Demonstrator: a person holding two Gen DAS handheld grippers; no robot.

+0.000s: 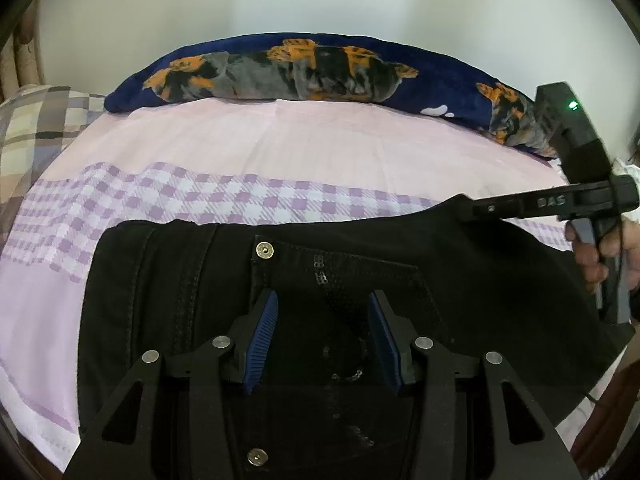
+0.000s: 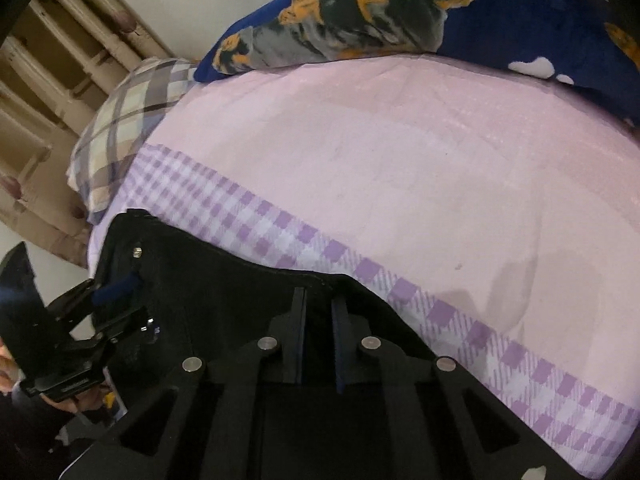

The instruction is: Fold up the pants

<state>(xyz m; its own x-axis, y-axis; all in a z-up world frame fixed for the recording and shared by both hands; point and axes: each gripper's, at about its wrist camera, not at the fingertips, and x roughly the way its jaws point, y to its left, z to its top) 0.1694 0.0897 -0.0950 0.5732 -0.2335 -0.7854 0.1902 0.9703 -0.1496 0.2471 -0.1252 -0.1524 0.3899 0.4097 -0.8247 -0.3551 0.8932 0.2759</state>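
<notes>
Meanwhile, right claw (image 2: 319, 334) on pants (image 2: 224, 292) edge

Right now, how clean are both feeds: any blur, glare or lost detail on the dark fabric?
Left wrist view: sharp, evenly lit, no glare; stitching and silver snap button readable on the black denim pants; strong fisheye bend of the pink checked bedsheet. Right wrist view: softer and tilted, pants nearly featureless black.
</notes>
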